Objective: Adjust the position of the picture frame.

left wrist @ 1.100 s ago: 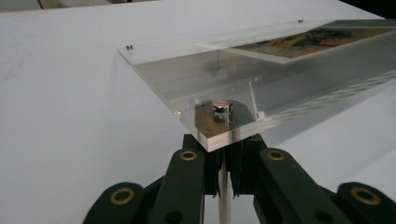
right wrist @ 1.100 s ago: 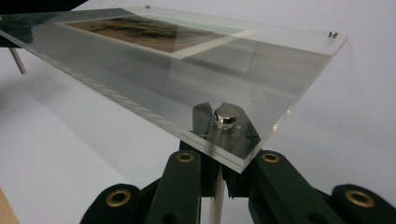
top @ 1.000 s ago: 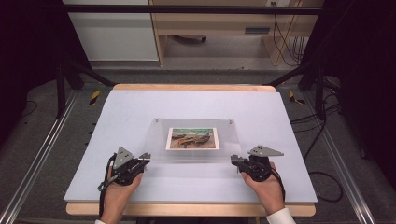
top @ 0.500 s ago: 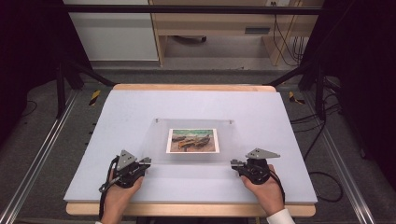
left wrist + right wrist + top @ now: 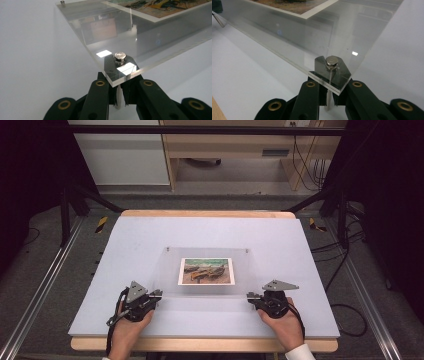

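A clear acrylic frame [image 5: 207, 272] holding a painted print [image 5: 206, 271] is lying flat at the middle of the pale surface [image 5: 125, 240], a metal stud [image 5: 120, 56] at each corner. Both hands are resting low near the surface's front edge, reaching forward. The left tool [image 5: 156, 294] is clamping the frame's near-left corner post; the right tool [image 5: 250, 296] is gripping the near-right post [image 5: 327, 98] likewise.
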### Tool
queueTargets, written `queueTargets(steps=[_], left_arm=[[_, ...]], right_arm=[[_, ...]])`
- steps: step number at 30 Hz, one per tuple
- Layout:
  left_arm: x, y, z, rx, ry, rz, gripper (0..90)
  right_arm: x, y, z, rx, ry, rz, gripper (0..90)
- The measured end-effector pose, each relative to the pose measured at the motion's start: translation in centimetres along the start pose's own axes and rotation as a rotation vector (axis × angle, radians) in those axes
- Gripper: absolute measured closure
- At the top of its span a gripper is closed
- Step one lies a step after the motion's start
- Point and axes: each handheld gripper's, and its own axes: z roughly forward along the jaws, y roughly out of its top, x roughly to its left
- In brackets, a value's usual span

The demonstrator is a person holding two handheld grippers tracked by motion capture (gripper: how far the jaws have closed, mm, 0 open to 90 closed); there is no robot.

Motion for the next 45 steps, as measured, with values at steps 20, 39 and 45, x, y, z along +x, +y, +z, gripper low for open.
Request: queueTargets(steps=[20, 39, 45], left_arm=[[0.6, -0.4, -2.2, -0.002, -0.064, -0.013, 34.3], [1.2, 1.4, -4.7, -0.095, -0.092, -0.027, 11.4], [1.2, 4.1, -4.2, -0.096, -0.075, -0.007, 11.4]], right_arm=[[-1.1, -1.0, -3.1, -0.007, 0.035, 0.042, 38.1], [-0.2, 0.6, -5.1, -0.118, 0.007, -0.016, 13.6], [-0.6, 2.6, -4.5, -0.150, -0.014, -0.036, 13.1]])
